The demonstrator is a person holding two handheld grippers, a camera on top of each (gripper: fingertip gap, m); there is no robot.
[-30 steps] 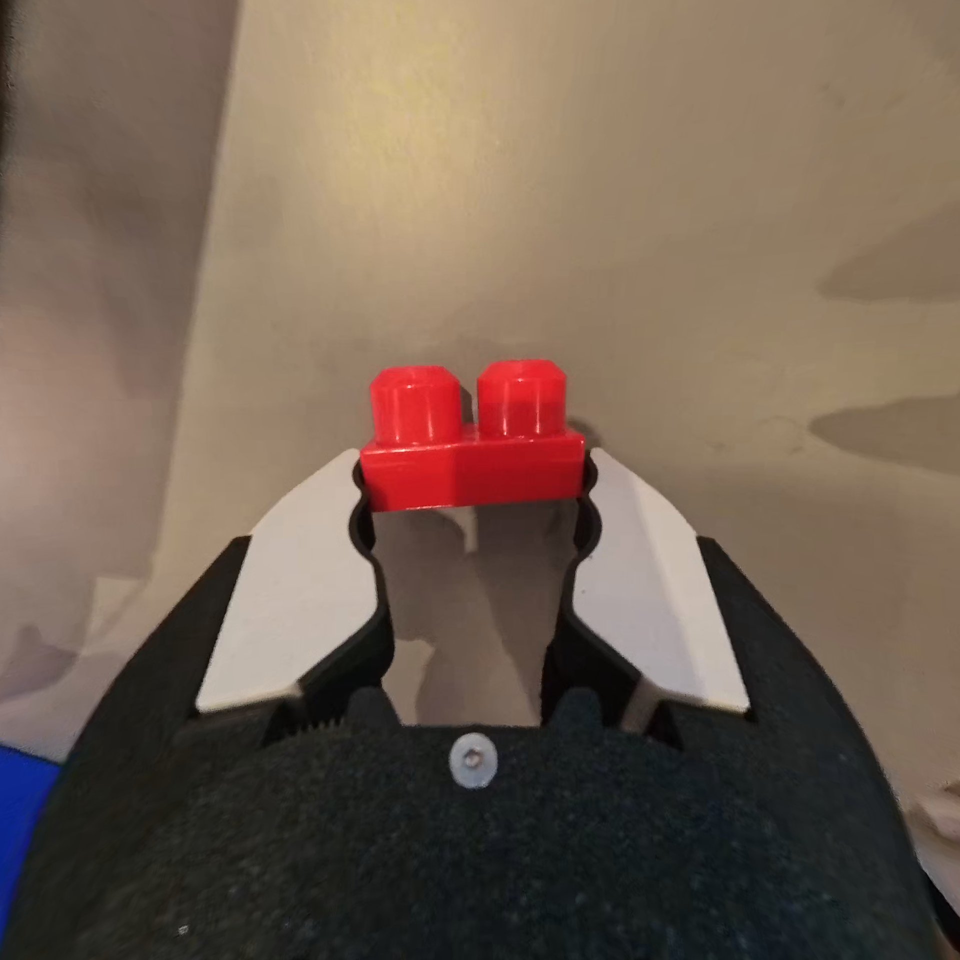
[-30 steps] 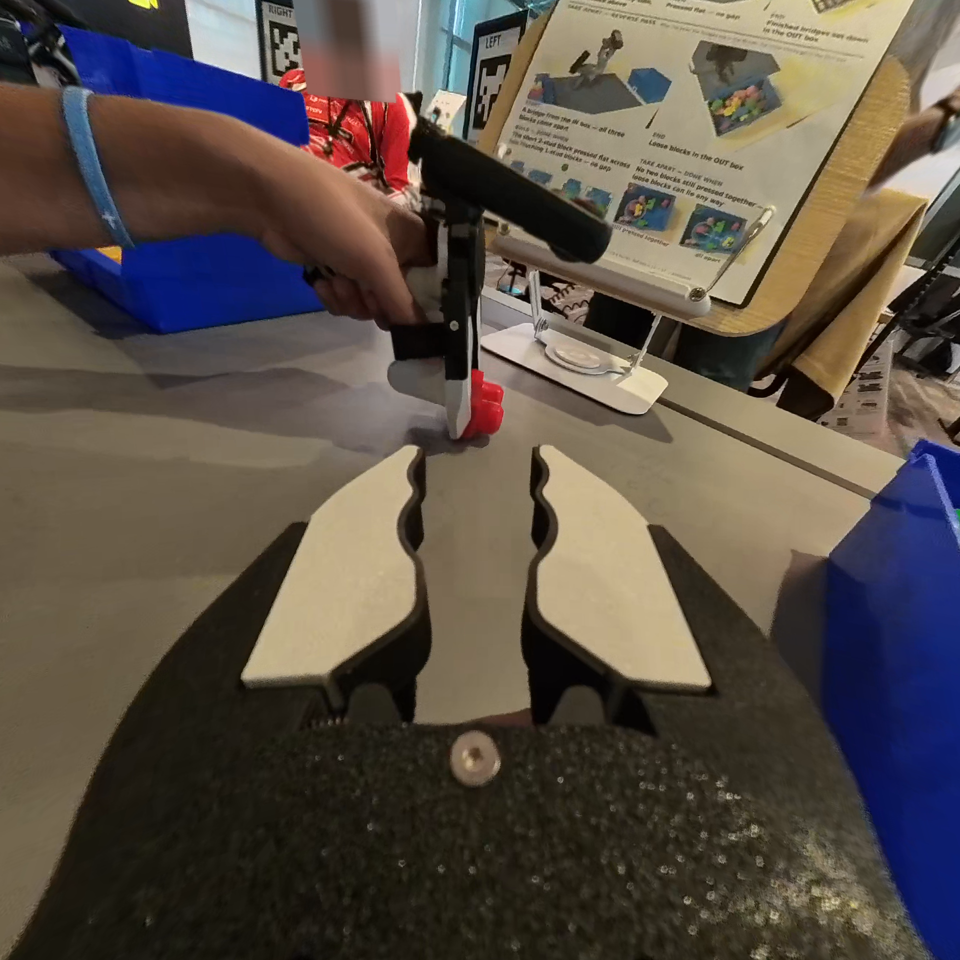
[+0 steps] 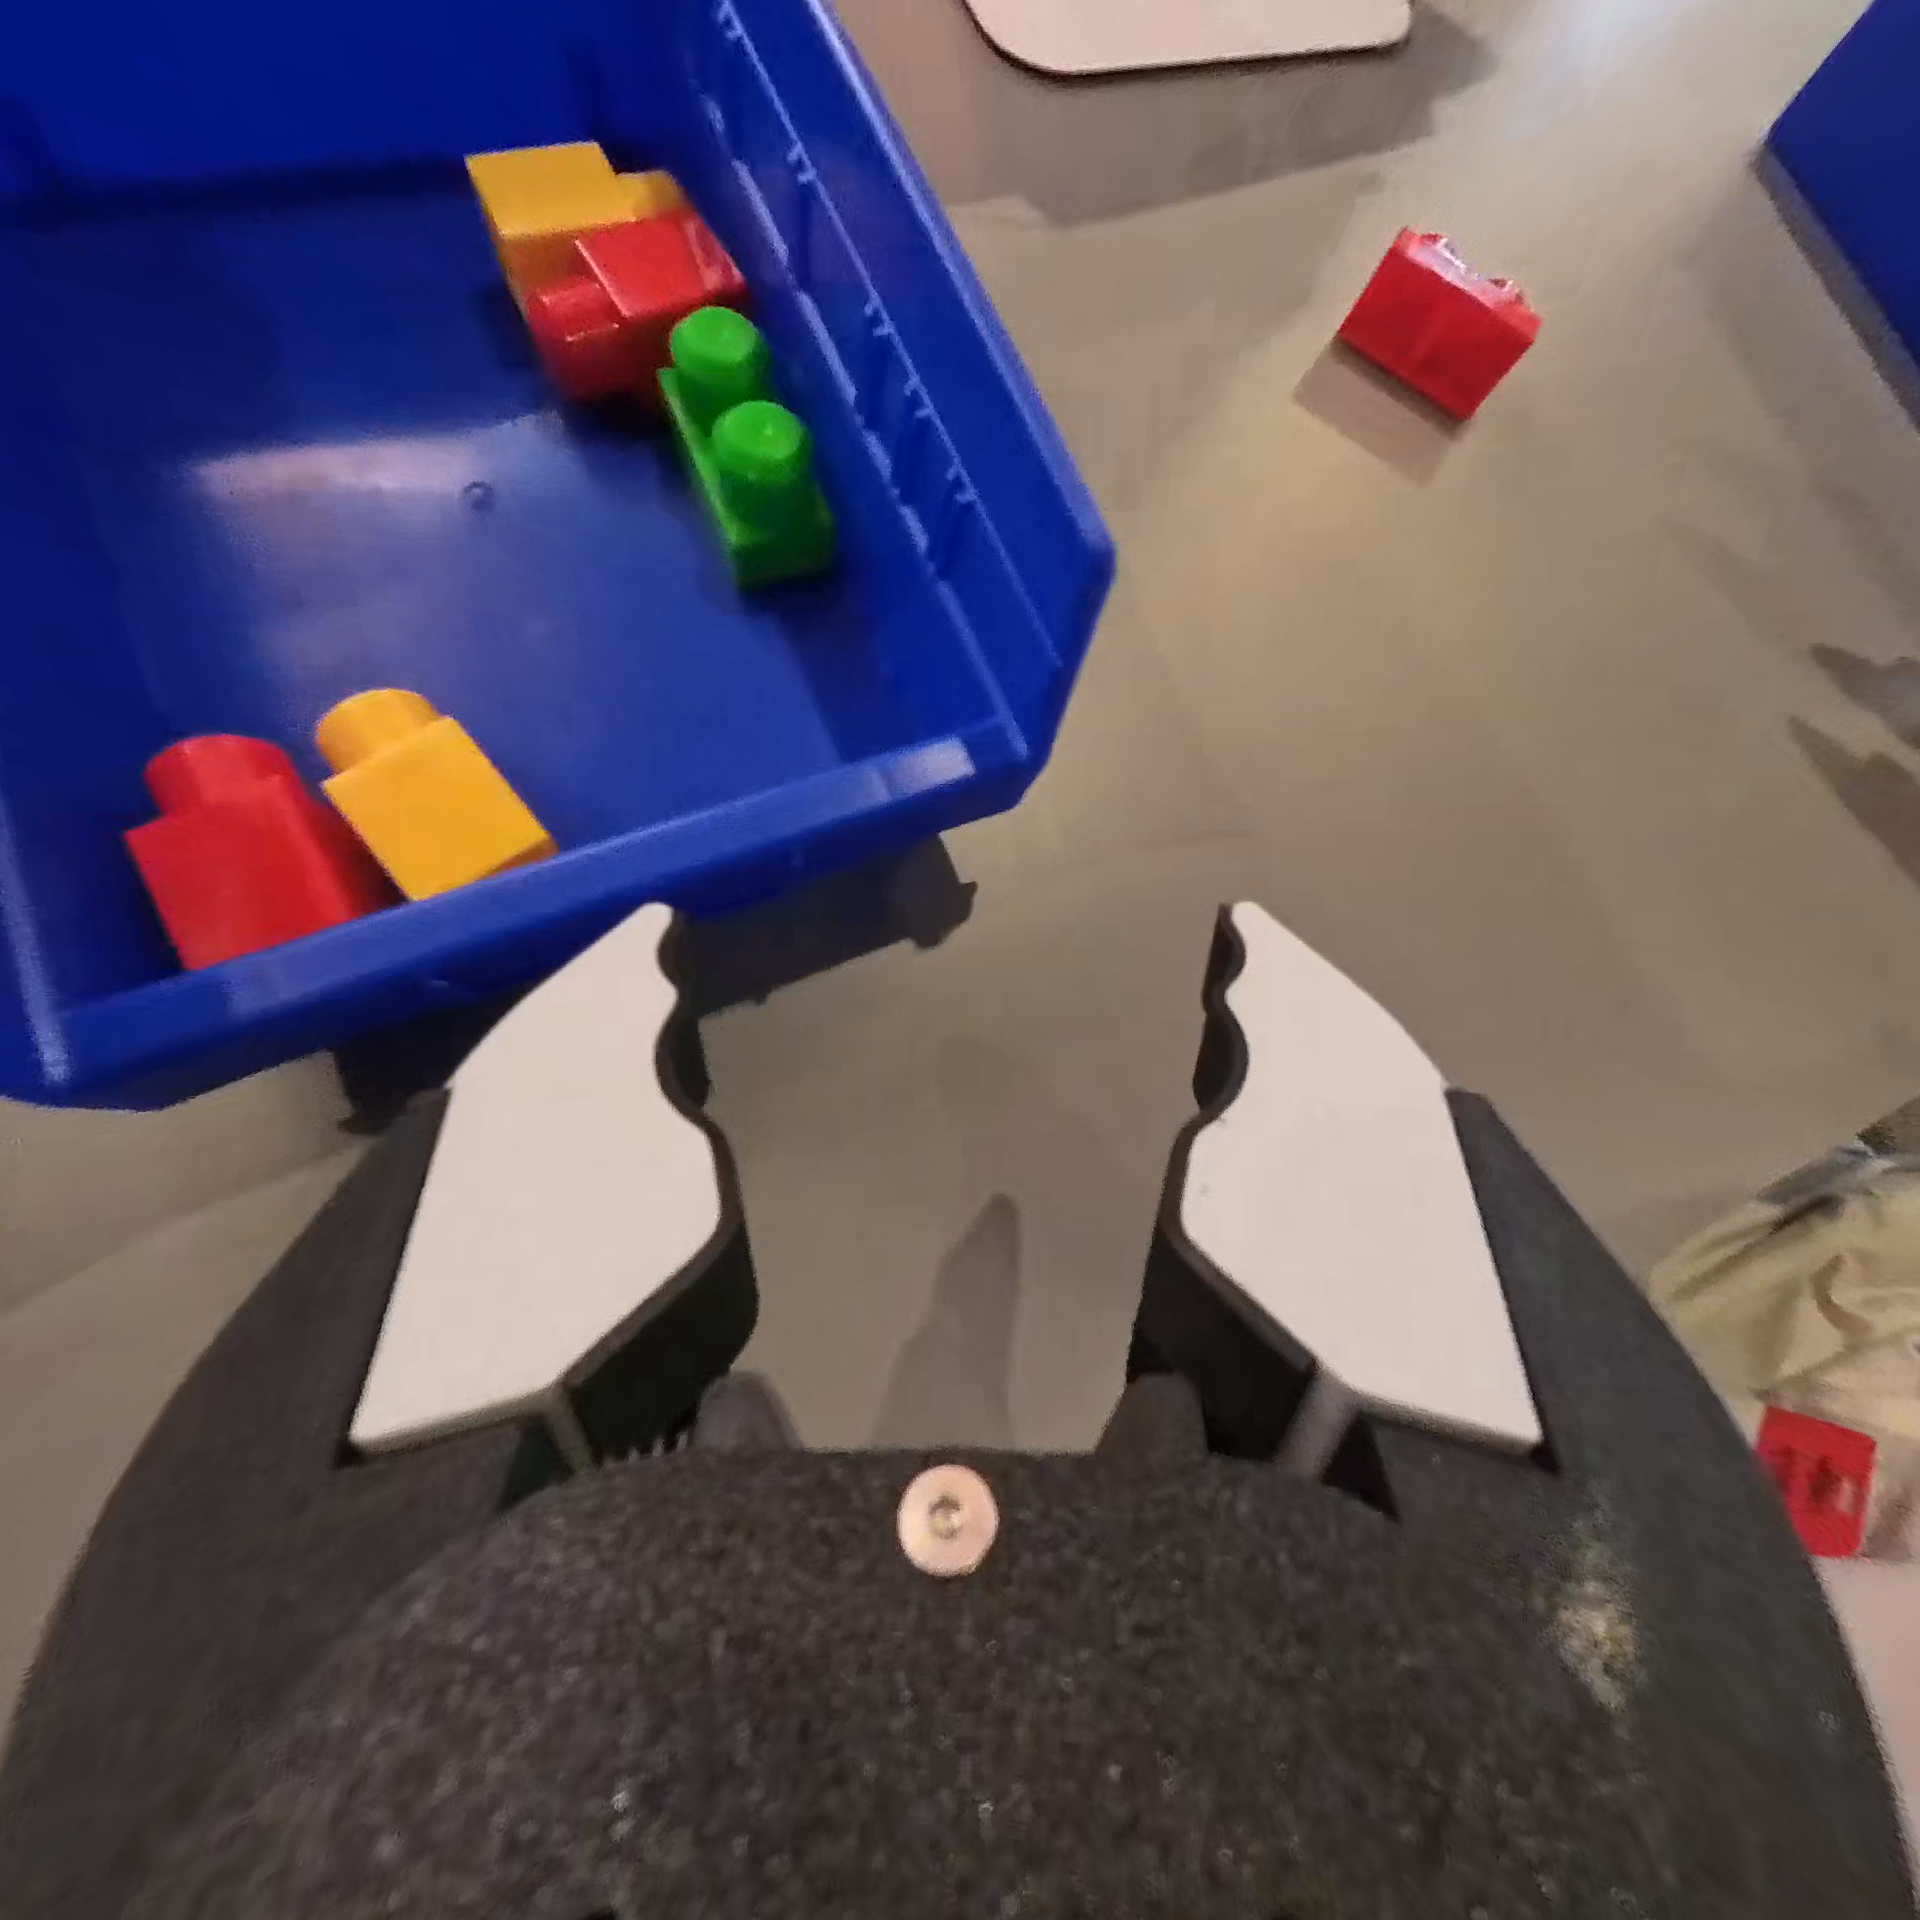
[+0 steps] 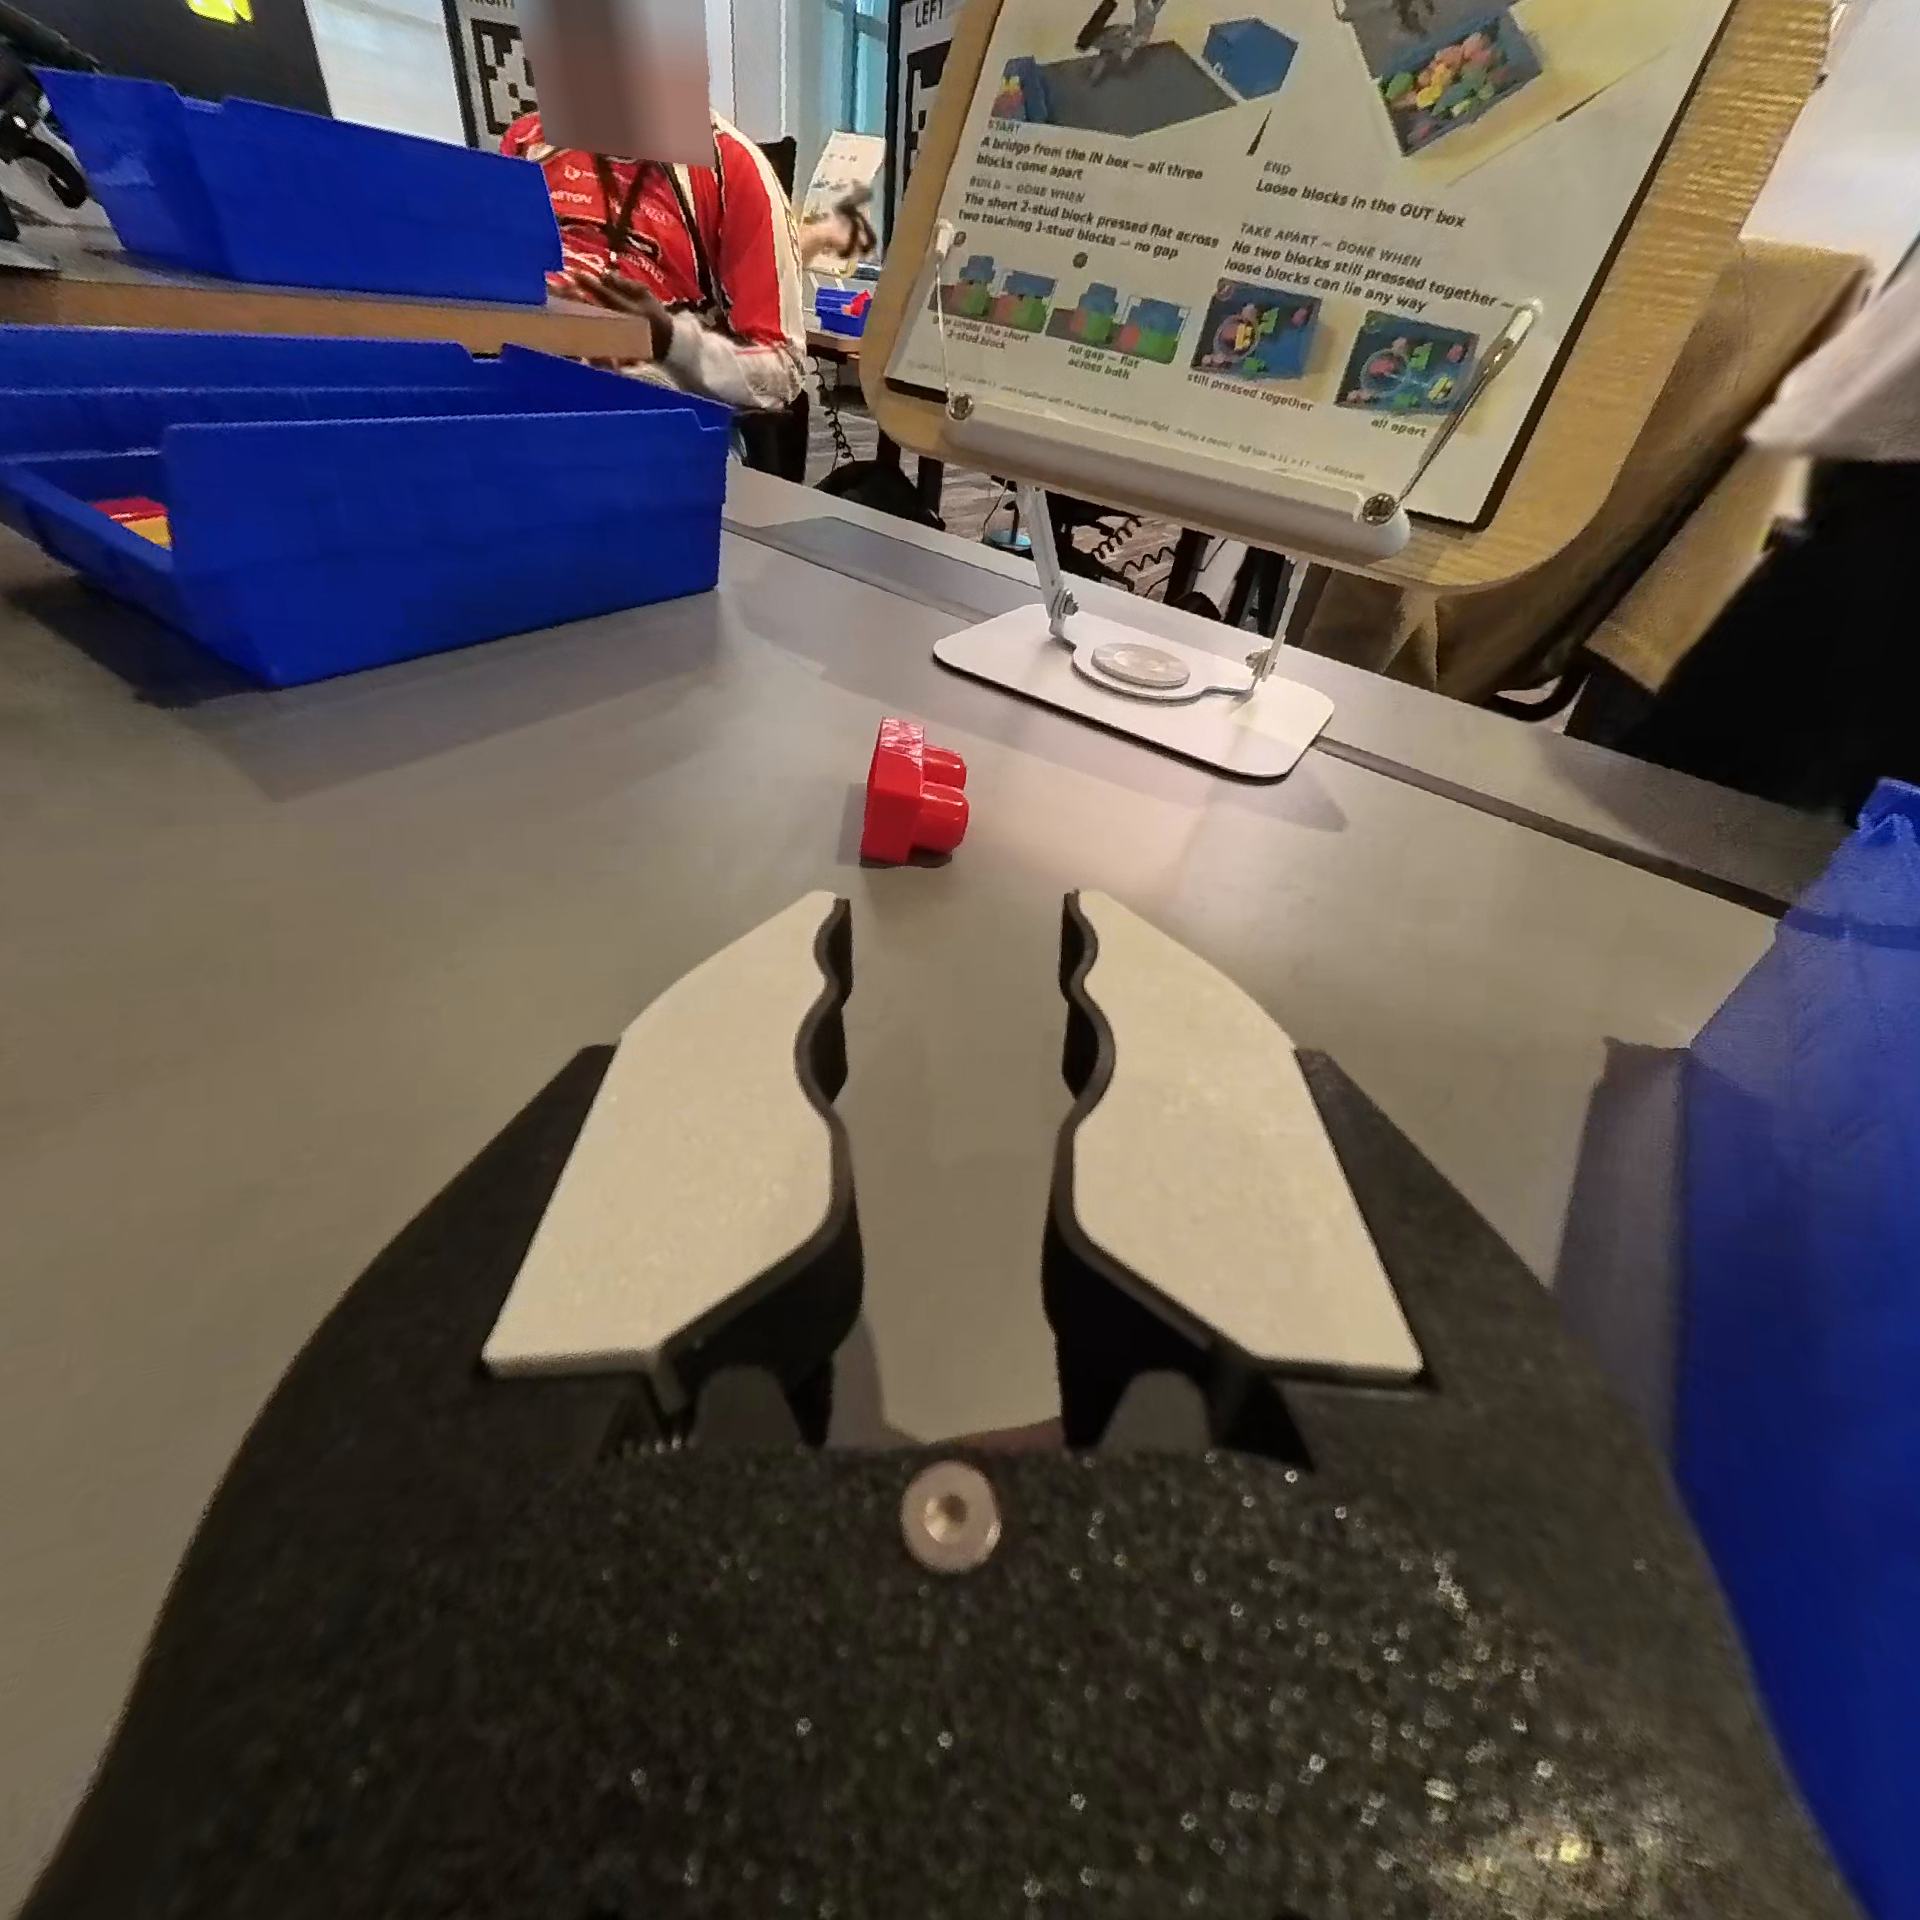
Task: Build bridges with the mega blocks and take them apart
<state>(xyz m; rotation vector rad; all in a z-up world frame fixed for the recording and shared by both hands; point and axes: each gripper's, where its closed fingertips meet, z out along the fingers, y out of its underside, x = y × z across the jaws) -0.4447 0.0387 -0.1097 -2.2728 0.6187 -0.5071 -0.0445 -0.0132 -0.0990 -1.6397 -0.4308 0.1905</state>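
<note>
Both jaws gape empty; red block (image 4: 914, 795) lies beside blue bin (image 3: 935, 468), seemingly unobstructed

A grey table (image 4: 312, 935) carries a white stand (image 4: 1132, 675) near its far edge, and the stand props up a laminated instruction sheet (image 4: 1247, 208) backed by a tan board (image 4: 1662, 343). Beyond the far edge a person in a red and white top (image 4: 675, 260) sits behind another table with a wooden edge (image 4: 312, 312), with square black-and-white marker cards (image 4: 499, 62) standing farther back. At the table's right edge, seen from the left wrist view, lies a crumpled beige cloth (image 3: 1808, 1278).
</note>
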